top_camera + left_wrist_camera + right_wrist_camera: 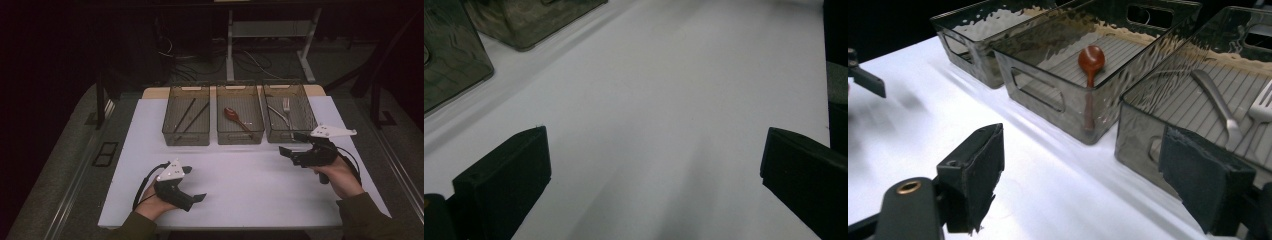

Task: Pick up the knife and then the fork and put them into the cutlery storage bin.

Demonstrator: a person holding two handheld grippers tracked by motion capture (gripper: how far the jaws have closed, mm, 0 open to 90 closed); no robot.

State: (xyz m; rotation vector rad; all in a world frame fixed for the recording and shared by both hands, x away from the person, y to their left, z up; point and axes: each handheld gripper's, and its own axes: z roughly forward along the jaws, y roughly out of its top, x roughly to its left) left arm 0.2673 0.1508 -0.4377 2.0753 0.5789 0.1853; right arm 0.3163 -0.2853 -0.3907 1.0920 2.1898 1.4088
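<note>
Near the counter's [240, 175] front-left corner the left hand [150, 202] rests low, wrist on the surface, its gripper [192, 185] aimed across the bare middle toward the right edge. Its fingers [506, 175] stand wide apart, nothing between them.

Near the right edge the right hand [340, 177] holds the right gripper [290, 142] level, pointing at the front wall of the right bin [300, 134]. Fingers [975, 165] spread, empty, just short of that bin.

Count:
- 3 smoked clear bins in one row along the far edge, left bin [186, 135], middle bin [240, 135], right bin.
- 2 dark chopsticks [190, 114] in left bin.
- 1 red spoon [1091, 61] in middle bin.
- 1 metal fork [286, 105] plus 1 metal spoon [1215, 100] in right bin.
</note>
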